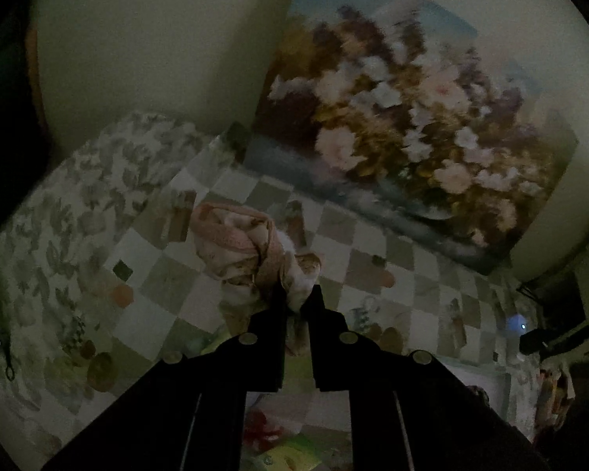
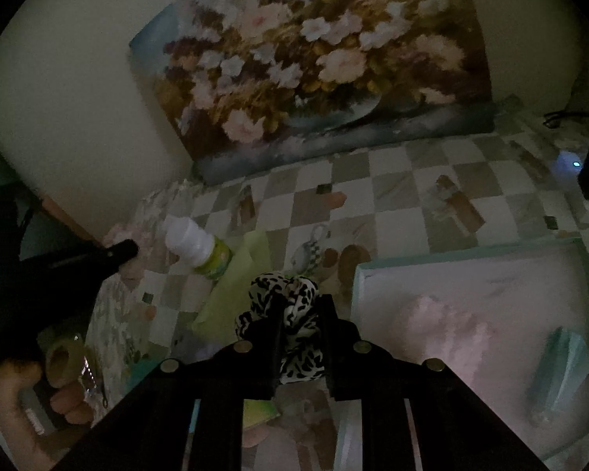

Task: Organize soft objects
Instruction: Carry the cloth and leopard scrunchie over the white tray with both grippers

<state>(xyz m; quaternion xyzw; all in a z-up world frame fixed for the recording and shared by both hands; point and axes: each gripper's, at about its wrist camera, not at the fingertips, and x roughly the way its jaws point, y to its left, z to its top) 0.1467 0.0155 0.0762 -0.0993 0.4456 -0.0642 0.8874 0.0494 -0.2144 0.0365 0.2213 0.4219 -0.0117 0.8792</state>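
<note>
Both grippers are clamped on fabric lifted off the checkered tablecloth (image 2: 396, 212), the left gripper (image 1: 297, 294) pinching a pink floral cloth (image 1: 247, 251), the right gripper (image 2: 303, 306) a leopard-print scrunchie (image 2: 290, 298), probably bound for the shallow box (image 2: 471, 253) at its three o'clock.

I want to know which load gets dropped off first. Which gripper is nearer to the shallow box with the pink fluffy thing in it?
Right. The right gripper, shut on the leopard-print scrunchie, is just beside the box. The left gripper is farther left, past the white bottle.
</note>
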